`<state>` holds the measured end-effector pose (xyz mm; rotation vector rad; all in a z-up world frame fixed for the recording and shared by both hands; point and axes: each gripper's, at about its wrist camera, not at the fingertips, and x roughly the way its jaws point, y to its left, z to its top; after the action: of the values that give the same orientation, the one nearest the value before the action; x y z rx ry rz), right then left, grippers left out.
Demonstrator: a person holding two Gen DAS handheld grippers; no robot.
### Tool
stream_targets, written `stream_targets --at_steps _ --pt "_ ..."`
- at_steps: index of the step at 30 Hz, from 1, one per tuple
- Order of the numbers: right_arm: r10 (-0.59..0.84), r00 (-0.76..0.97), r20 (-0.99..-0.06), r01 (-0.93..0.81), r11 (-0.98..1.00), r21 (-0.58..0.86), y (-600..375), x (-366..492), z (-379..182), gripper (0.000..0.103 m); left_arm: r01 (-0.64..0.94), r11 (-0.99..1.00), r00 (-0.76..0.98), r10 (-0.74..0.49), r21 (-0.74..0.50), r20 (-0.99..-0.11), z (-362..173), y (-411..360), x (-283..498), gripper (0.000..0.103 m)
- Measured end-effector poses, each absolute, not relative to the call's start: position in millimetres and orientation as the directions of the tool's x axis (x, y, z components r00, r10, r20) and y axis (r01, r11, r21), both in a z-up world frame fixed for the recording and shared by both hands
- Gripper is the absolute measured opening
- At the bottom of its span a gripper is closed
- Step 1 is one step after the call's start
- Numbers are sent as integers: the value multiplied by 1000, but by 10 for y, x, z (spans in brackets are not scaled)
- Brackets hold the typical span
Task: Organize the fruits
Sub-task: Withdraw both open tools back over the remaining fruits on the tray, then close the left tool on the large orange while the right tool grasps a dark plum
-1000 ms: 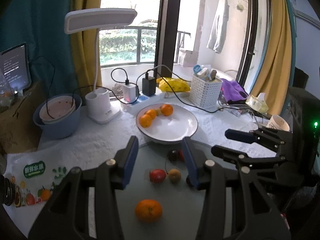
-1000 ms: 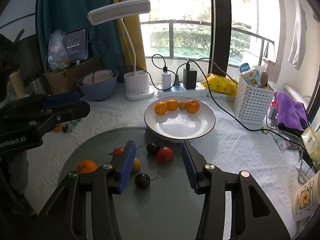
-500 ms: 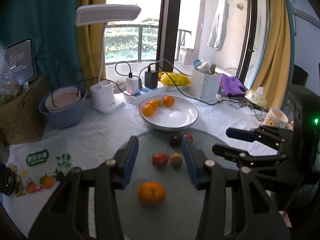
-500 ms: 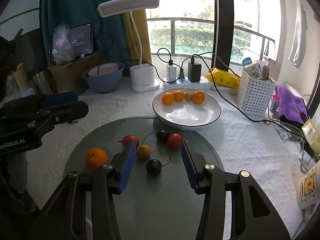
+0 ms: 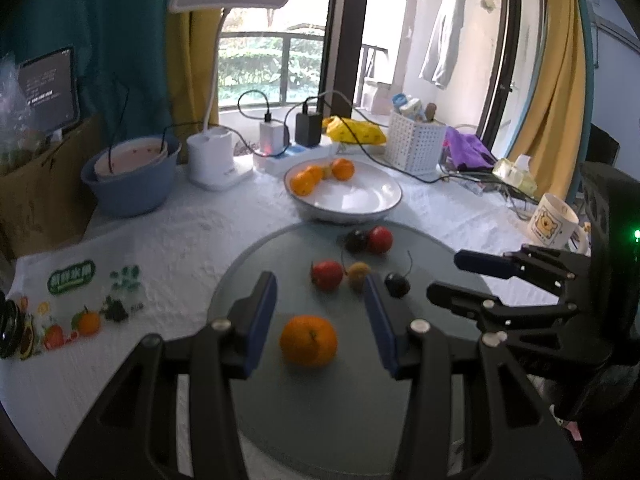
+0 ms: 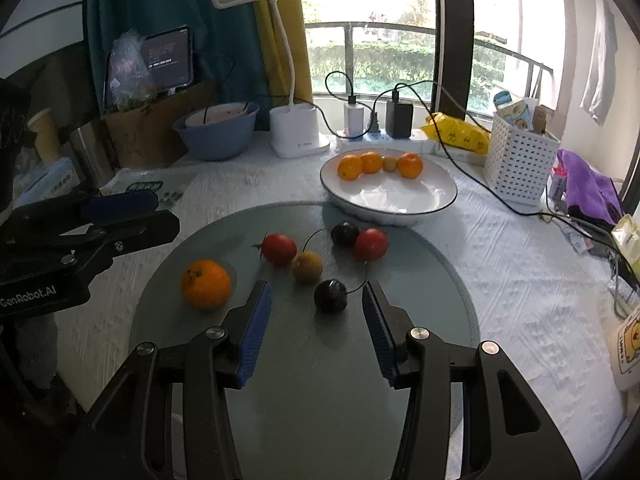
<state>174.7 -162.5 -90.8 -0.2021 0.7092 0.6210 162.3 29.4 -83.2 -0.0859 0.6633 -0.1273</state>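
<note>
Left gripper (image 5: 320, 312), black frame with blue pads: jaws parted, nothing between the pads, aimed down at the round grey glass tabletop (image 5: 320, 400). Round orange mandarin (image 5: 308, 341) resting on the glass in line with the gap, just ahead of the fingertips, untouched.

Right gripper (image 6: 316, 312), same build: jaws parted, nothing held. Dark round cherry with a thin curved stem (image 6: 330, 296) lying on the glass just ahead of the gap, nearer the right pad, clear of both pads.

Remaining loose fruit on the glass, right wrist view:
- red cherry tomato with a short stem (image 6: 279, 249), touching a small yellow-brown round fruit (image 6: 307, 267);
- second dark cherry (image 6: 345, 233), touching a second red cherry tomato (image 6: 370, 244);
- mandarin (image 6: 206, 284) set apart at the left.

White shallow bowl with a dark rim (image 6: 432, 204) standing on the white textured tablecloth (image 6: 520, 280) at the far edge of the glass. Contents, in a row along the far side: three orange mandarins (image 6: 372, 162) and one small yellow-brown fruit (image 6: 389, 163).

Beyond the bowl: white desk lamp (image 6: 298, 136), blue plastic basin (image 6: 216, 136), white perforated basket (image 6: 520, 164), white power strip with two chargers (image 6: 380, 136).

Each gripper visible at the edge of the other's view, level with the glass.
</note>
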Motion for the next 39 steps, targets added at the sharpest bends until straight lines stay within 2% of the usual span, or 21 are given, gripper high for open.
stream_targets --at_steps 15,39 --pt "457 541 -706 -609 792 45 -1567 1745 -1184 50 67 990 717 -134 -123 -684 -1257 256 1653 48" --pt "460 489 -741 -604 791 93 -1453 2056 -1332 50 53 989 640 -138 -136 -756 -1517 281 1940 49"
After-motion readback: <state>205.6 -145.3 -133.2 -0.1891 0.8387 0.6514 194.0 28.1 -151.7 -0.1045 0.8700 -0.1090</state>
